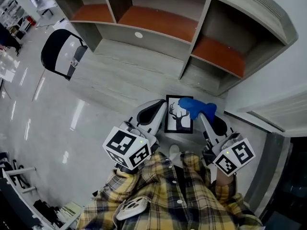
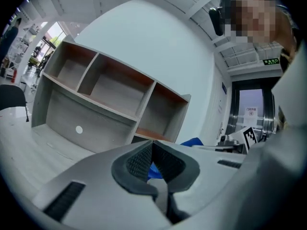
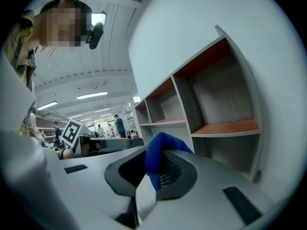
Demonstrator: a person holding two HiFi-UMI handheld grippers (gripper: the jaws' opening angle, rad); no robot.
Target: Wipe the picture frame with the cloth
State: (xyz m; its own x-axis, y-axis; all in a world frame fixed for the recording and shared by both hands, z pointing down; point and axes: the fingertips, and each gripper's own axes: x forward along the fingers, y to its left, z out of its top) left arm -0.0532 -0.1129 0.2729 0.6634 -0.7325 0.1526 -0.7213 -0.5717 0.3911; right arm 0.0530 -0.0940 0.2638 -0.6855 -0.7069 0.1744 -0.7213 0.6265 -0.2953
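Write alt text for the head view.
Seen from above, the right gripper holds a blue cloth over the top right corner of a small picture frame on a grey desk. The left gripper sits beside the frame's left edge; shelves stand behind.

A pale grey wood-grain worktop (image 1: pixel 120 75) carries a shelf unit (image 1: pixel 158 40) along its back edge, the open compartments floored in orange-brown. Off the worktop's left edge a black-backed chair (image 1: pixel 60 51) stands on glossy floor (image 1: pixel 29 128). A white wall (image 1: pixel 288 56) rises on the right, with strip lights (image 3: pixel 91 96) overhead.
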